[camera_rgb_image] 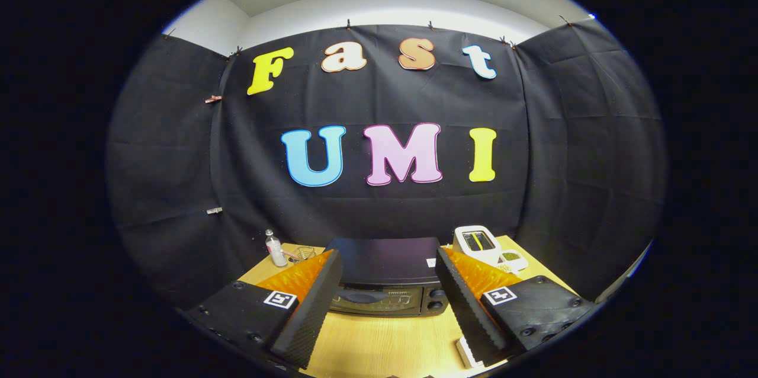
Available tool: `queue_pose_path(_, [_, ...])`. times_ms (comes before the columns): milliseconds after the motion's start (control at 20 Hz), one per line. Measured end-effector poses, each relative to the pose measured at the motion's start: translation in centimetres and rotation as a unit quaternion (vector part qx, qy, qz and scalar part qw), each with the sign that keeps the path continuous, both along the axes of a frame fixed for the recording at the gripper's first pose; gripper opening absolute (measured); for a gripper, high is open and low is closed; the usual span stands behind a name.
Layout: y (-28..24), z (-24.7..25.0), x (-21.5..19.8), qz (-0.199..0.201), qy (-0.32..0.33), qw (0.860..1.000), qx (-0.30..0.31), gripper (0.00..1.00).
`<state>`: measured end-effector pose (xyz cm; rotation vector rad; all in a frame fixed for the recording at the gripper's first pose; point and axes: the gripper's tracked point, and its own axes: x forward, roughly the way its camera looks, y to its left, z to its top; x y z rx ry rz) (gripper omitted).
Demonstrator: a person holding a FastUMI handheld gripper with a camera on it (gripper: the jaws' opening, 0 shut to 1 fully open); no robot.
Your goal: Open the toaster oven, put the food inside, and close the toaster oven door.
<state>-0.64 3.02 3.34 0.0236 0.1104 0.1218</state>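
The wooden table (379,342) carries everything here, and the toaster oven (386,274) sits in the middle of it, well back toward the black cloth wall (379,212). Take the oven as the landmark. It is a dark, boxy unit with its long axis running side to side, its front face turned straight toward the claw (391,307). The door is shut, the glass dark, and two round knobs stack at the right end of the front. A small pale sticker sits on the oven's top near its right edge; too small to read.

To the right of the oven and slightly behind it stands a white device (477,243) with a dark panel on its sloped face, and just in front of that a small white dish (511,258) holding something greenish. To the left of the oven, near the back of the table, a small wire basket (304,254), and beside that an upright clear bottle (275,249) with a pale cap.

The claw hangs ahead of the oven's front, its two fingers spread wide apart with nothing between them, framing the oven on both sides. Each finger carries a square black-and-white marker tag. A white ridged object (468,353) lies on the table just beneath the right finger, mostly hidden.
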Motion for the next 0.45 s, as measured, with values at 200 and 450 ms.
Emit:
queue_pose_path(200, [0.27, 0.69, 0.76, 0.004, -0.011, 1.0, -0.004, 0.98])
queue_pose_path(450, [0.18, 0.06, 1.14, 0.001, 0.0, 1.0, 0.011, 0.98])
